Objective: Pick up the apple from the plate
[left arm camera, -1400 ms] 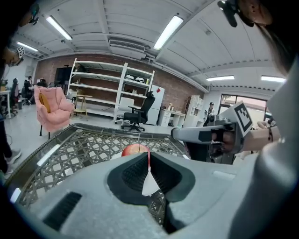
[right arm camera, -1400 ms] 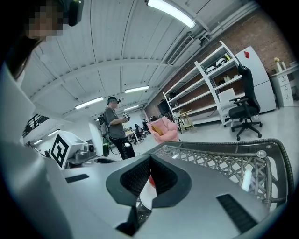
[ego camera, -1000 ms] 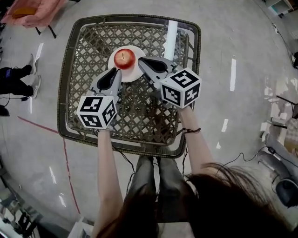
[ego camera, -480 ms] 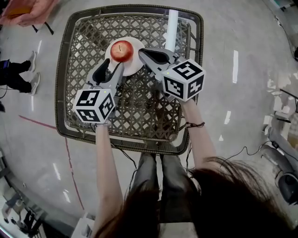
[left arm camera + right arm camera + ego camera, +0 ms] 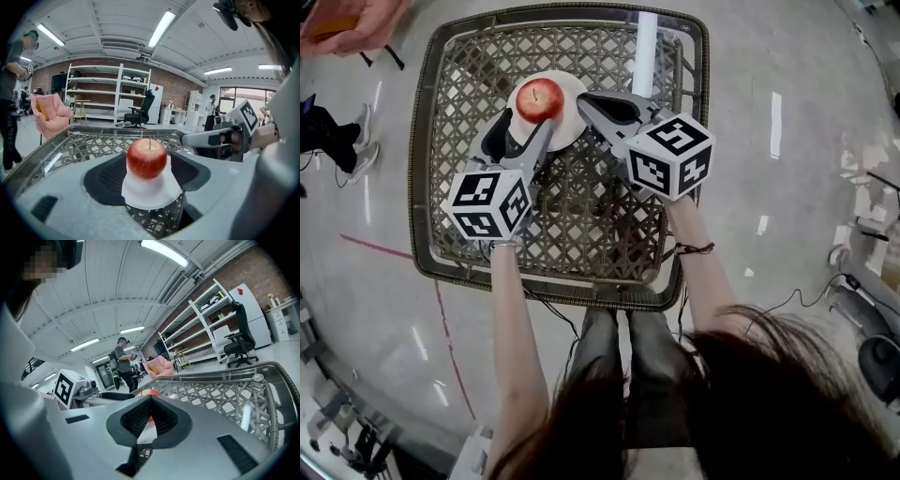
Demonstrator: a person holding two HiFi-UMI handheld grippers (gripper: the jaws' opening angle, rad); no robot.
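A red apple (image 5: 540,97) stands upright on a small white plate (image 5: 570,129) at the far middle of the wicker table. My left gripper (image 5: 528,122) is at the plate's near edge. Its jaws have just been opening and now stand open. In the left gripper view the apple (image 5: 146,158) sits between the dark pads (image 5: 105,180) without touching either. My right gripper (image 5: 586,103) is shut with nothing in it, its tip at the plate's right rim. In the right gripper view only a red sliver of the apple (image 5: 146,392) shows above the closed pads (image 5: 150,416).
The table (image 5: 450,216) is a square woven frame with a raised rim and a glass top. A white tube (image 5: 645,52) lies at its far right. A person (image 5: 10,93) stands beyond the table's left side, near a pink armchair (image 5: 49,117).
My left gripper's jaws have spread from shut to open, now on either side of the apple. The right gripper has stayed shut by the plate.
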